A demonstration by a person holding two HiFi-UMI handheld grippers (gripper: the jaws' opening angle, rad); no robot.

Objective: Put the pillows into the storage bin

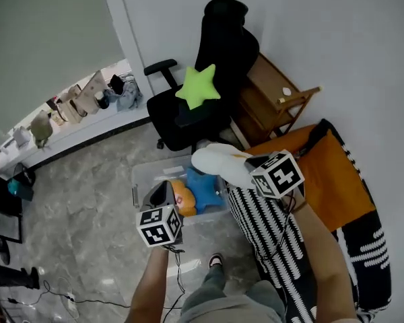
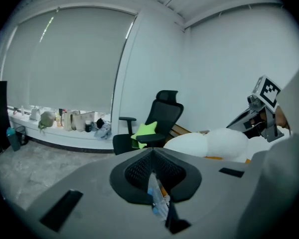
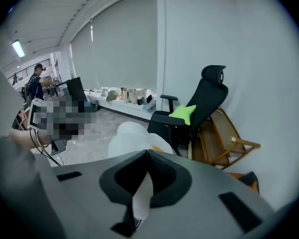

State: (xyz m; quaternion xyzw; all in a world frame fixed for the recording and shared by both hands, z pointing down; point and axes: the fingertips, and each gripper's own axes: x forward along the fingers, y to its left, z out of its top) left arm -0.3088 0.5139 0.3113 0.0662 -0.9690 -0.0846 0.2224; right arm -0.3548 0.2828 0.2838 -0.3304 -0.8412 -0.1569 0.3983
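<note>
Two grippers hang over the storage bin (image 1: 143,177). The right gripper's (image 1: 254,163) fingers pinch a fold of the white pillow (image 1: 219,163), which bulges just beyond them above the bin's far right corner. The left gripper's (image 1: 160,192) fingers sit almost together, with a blue-orange sliver in the slit. Both forearms (image 1: 323,254) reach forward.

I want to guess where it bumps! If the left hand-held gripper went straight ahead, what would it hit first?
Probably the black office chair, about where the green star pillow sits; the left hand-held gripper points that way. Depth is hard to judge.
</note>
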